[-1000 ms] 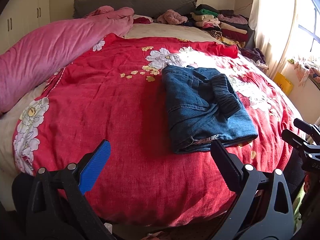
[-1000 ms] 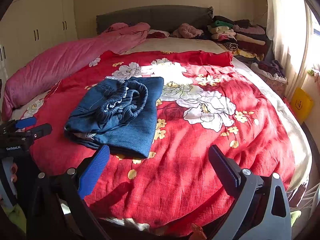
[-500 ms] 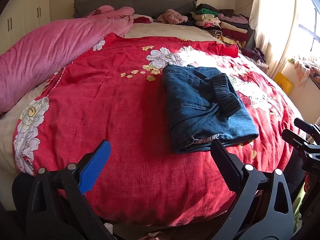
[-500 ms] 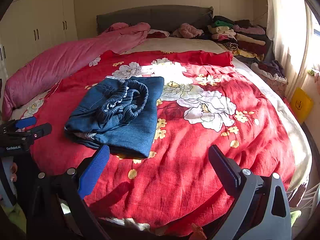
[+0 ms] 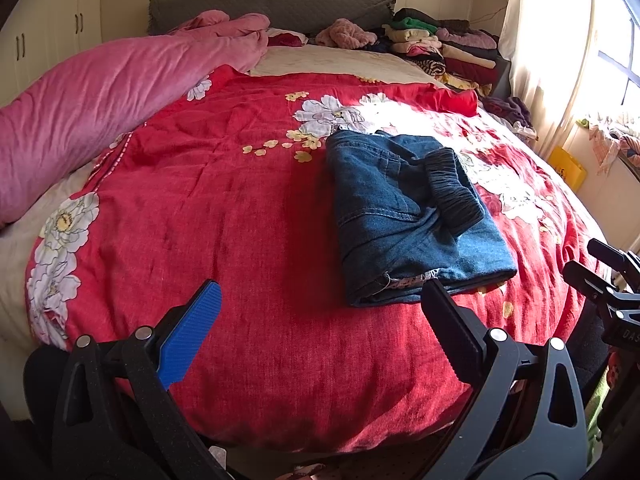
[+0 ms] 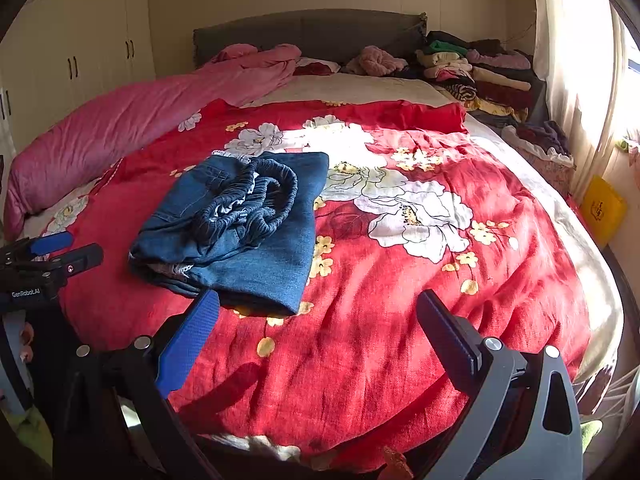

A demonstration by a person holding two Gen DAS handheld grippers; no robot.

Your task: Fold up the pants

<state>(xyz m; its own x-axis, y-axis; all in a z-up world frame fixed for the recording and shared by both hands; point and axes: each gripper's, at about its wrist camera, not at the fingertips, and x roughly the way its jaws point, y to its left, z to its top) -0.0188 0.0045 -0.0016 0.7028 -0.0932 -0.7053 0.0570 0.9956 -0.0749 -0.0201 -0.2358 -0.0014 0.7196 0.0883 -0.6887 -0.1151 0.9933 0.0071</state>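
Note:
Blue denim pants (image 5: 404,216) lie folded in a compact stack on the red floral bedspread (image 5: 224,208), elastic waistband on top. They also show in the right wrist view (image 6: 240,228). My left gripper (image 5: 320,304) is open and empty, held off the bed's near edge, just short of the pants. My right gripper (image 6: 318,312) is open and empty, also back from the bed, with the pants ahead to its left. Each gripper shows at the edge of the other's view.
A long pink blanket roll (image 5: 100,96) lies along the bed's left side. Stacks of folded clothes (image 5: 440,48) sit by the grey headboard (image 5: 272,4). A curtain and window are at the right. A yellow bag (image 6: 602,208) stands on the floor.

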